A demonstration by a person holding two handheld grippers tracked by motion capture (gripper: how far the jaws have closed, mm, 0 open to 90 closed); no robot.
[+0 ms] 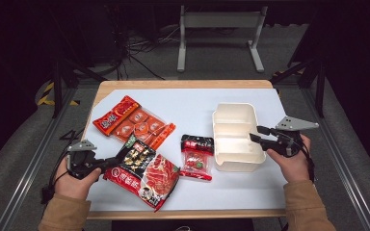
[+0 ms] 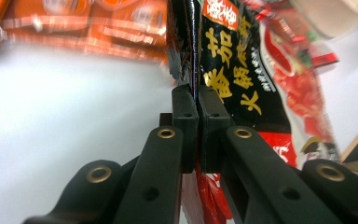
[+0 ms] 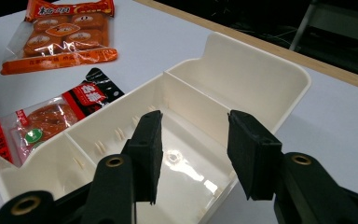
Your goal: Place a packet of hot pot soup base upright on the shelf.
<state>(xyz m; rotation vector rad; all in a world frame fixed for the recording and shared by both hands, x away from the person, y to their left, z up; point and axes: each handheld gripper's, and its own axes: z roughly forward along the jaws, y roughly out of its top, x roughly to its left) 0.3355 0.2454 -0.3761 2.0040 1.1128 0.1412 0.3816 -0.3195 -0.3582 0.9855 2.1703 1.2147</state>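
Wooden table (image 1: pixel 183 84), white sheet (image 1: pixel 192 103), three snack packets, cream divided box (image 1: pixel 234 134)

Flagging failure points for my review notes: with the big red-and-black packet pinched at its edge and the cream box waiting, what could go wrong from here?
1. The left gripper pinches only the edge of the large packet, so it may slip or swing when lifted.
2. That packet looks wider than the divided box's compartments, so it may jam or rest on the rim.
3. The right gripper stands open over the box wall without clamping it, so the box could slide when pushed.
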